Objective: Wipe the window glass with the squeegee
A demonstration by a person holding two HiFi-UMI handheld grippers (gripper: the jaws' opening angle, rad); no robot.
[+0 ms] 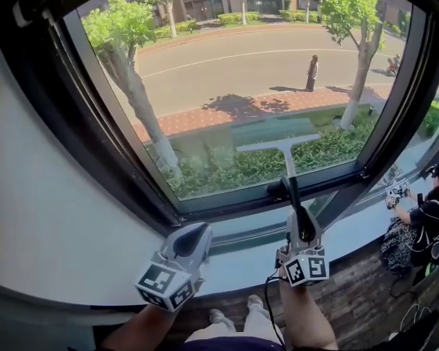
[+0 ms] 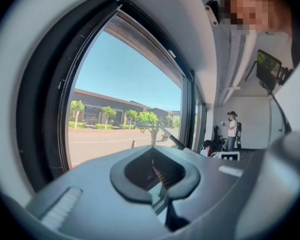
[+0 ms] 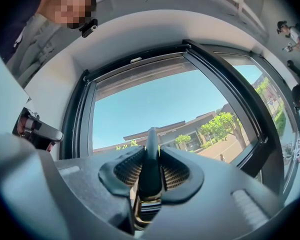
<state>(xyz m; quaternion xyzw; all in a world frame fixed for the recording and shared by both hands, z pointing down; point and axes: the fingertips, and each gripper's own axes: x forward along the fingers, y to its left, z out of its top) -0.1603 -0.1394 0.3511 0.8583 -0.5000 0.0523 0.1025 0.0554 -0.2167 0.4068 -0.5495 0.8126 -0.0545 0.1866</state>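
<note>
The squeegee [image 1: 286,154] stands upright against the lower part of the window glass [image 1: 241,72], its pale blade lying level across the pane, a little right of the middle and not far above the bottom frame [image 1: 278,190]. Its dark handle runs down into the right tongs [image 1: 298,218], which are closed tight on it; the right gripper view shows the handle [image 3: 150,156] pinched between the two ribbed pads. The left tongs [image 1: 194,238] hang lower and to the left, over the pale sill [image 1: 234,269], well apart from the squeegee, with the pads brought together and nothing between them. The glass shows no suds, streaks or water line, so I cannot tell which parts are wiped. With the blade this low, I judge a downward pass to be near its end, with the wide left side and the top likely left to do. Another person [image 1: 428,214] sits along the sill at the right
</note>
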